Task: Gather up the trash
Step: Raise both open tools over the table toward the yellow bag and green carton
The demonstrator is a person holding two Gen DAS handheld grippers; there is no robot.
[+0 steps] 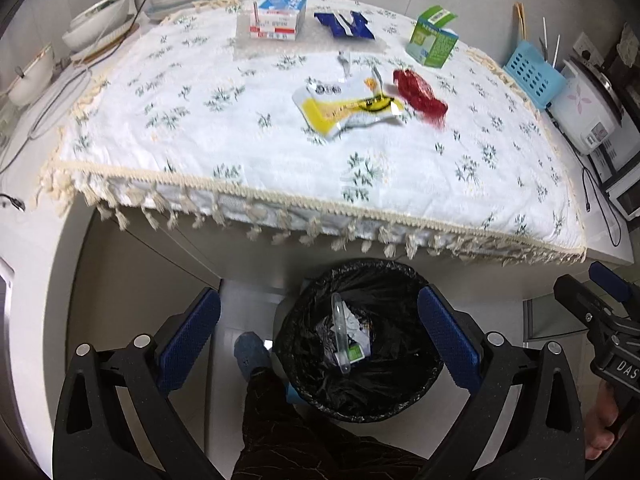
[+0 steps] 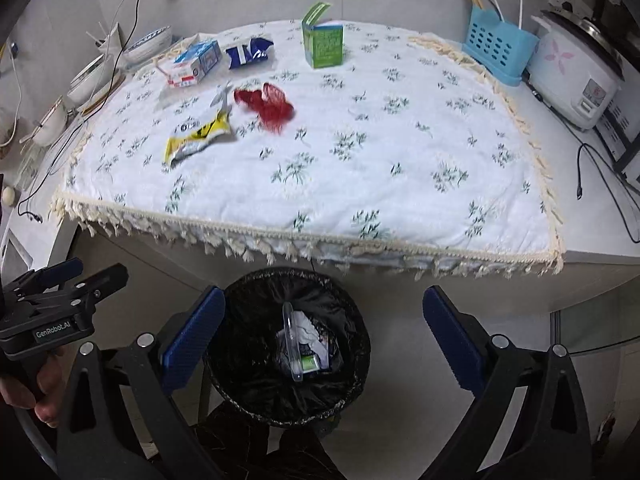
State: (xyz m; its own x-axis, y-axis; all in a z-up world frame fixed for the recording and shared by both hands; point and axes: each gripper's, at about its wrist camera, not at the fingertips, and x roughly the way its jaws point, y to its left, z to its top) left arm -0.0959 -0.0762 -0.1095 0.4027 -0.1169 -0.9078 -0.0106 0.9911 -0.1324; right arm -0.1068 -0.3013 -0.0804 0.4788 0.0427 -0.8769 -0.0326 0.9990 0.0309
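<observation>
While both claws hang spread and empty above the floor, a black-lined bin stands below the near edge of the bench, holding crumpled paper, a small green-and-white packet and a clear plastic piece. The left claw has its blue pads wide apart with nothing between them, framing the bin. The right claw is likewise released, its pads well apart over the same bin, gripping nothing. Each tool shows at the side of the other's view, held in a hand. A trouser leg and a blue slipper show just beside the bin.

On the bench, a white flowered cloth with a tasselled fringe hangs over the near edge. Trash still lies on it: a yellow-and-white wrapper near the middle, a red crumpled wrapper just beside it, and a small clear scrap behind them. Toward the far edge sit a blue-and-white carton, a dark blue wrapper and an opened green box. Bowls are stacked at the far left corner; a blue utensil basket and a white rice cooker stand at the right edge.
</observation>
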